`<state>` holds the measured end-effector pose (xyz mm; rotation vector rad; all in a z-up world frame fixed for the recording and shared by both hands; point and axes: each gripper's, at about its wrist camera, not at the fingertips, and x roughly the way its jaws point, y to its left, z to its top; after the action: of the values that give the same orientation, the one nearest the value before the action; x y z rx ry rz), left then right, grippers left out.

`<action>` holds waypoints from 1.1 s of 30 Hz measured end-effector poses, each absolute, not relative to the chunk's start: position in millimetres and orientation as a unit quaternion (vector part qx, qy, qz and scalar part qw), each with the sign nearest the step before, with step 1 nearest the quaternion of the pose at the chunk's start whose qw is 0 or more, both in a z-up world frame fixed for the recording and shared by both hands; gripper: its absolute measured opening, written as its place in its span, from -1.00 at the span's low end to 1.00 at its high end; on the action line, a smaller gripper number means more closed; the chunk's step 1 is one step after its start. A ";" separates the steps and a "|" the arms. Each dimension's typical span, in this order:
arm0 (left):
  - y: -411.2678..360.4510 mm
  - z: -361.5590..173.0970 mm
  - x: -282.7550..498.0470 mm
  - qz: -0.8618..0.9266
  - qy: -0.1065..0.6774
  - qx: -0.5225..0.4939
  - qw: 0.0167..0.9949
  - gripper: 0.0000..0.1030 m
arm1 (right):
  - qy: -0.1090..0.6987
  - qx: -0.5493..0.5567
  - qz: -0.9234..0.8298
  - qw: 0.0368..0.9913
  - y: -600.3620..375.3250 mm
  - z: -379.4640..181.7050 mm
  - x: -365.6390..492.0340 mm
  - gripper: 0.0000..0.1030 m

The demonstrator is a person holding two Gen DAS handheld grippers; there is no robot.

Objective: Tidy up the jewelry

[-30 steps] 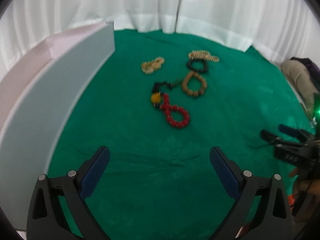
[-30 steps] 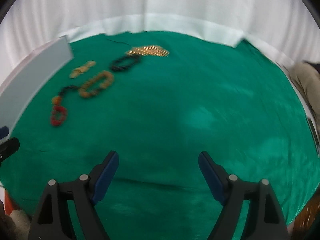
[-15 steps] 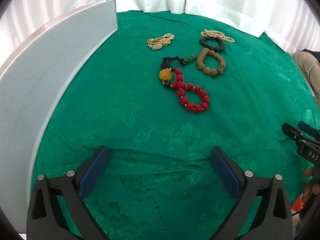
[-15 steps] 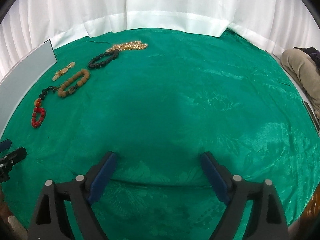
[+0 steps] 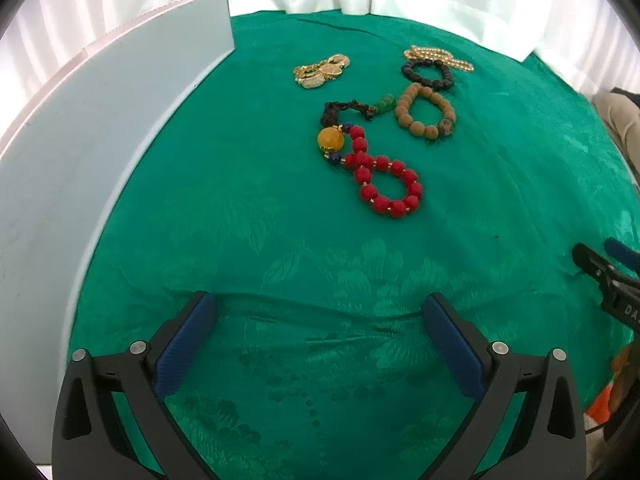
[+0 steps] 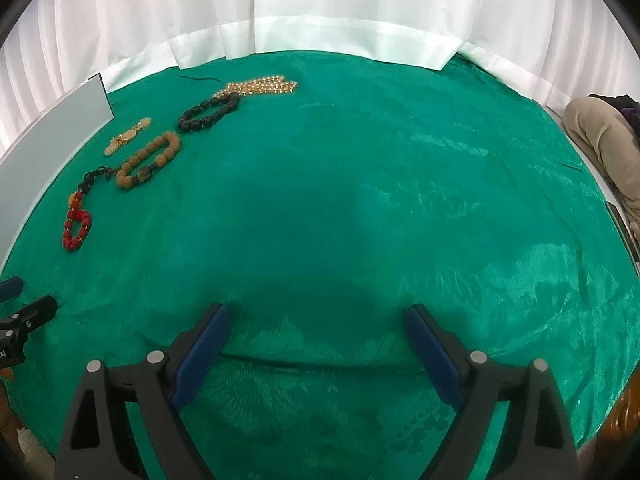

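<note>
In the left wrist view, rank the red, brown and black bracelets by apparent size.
1. red bracelet
2. brown bracelet
3. black bracelet
The red one lies nearest the camera, so its true size may differ less.

Green patterned cloth (image 6: 360, 200), white curtain (image 6: 320, 8) behind, grey board (image 5: 80, 140) alongside.
</note>
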<state>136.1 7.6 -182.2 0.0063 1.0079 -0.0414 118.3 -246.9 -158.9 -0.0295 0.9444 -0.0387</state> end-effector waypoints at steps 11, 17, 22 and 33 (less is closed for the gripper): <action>7.7 -184.6 136.9 -0.029 0.481 0.006 0.876 0.99 | 0.465 -0.016 -0.012 0.885 -248.0 -157.9 116.0 0.78; 8.0 -185.0 136.5 -0.042 0.475 0.014 0.879 0.99 | 0.465 -0.017 -0.009 0.885 -247.8 -157.7 114.7 0.78; 11.7 -177.9 140.0 -0.054 0.488 0.013 0.871 0.99 | 0.478 -0.020 -0.006 0.878 -247.2 -157.0 118.4 0.79; 42.2 -81.4 192.3 -0.088 0.424 -0.077 0.898 0.99 | 0.473 -0.025 0.006 0.881 -248.5 -158.1 117.4 0.81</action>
<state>192.3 42.2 -81.4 -0.1603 0.8779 -0.1812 117.4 -248.5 -158.1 -0.0523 0.9856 0.0126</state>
